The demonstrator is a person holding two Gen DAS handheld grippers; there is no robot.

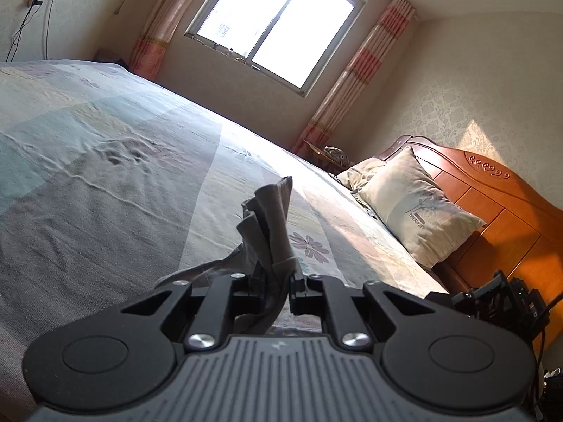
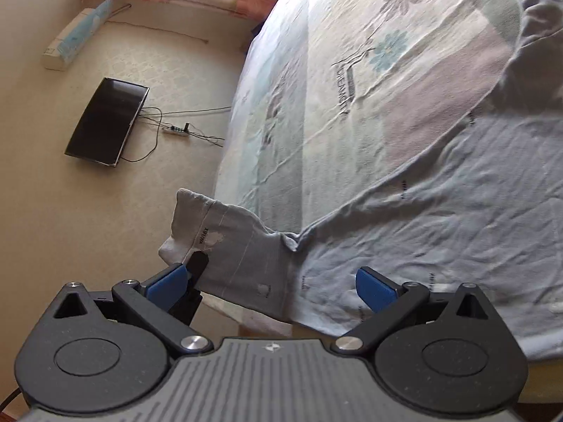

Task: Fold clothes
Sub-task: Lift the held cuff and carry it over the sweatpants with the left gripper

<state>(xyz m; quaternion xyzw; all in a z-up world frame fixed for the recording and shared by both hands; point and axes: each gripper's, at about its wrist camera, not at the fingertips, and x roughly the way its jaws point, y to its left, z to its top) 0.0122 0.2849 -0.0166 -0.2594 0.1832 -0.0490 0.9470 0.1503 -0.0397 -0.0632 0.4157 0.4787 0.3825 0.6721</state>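
In the right wrist view a pale grey shirt [image 2: 440, 193] with small printed letters lies spread on the bed. Its sleeve [image 2: 225, 242] sticks out past the bed's edge. My right gripper [image 2: 274, 277] is open, and the sleeve's base lies between its blue pads [image 2: 376, 286] without being pressed. In the left wrist view my left gripper [image 1: 274, 288] is shut on a bunched fold of grey cloth [image 1: 271, 232] that stands up from the jaws just above the sheet. How this fold joins the spread shirt is hidden.
The bed [image 1: 105, 140] has a pastel flowered sheet. Pillows [image 1: 415, 207] lean on a wooden headboard [image 1: 492, 190] at the right, with a window [image 1: 278, 24] and striped curtains behind. A dark screen [image 2: 105, 123], a power strip [image 2: 174, 130] and cables hang on the wall.
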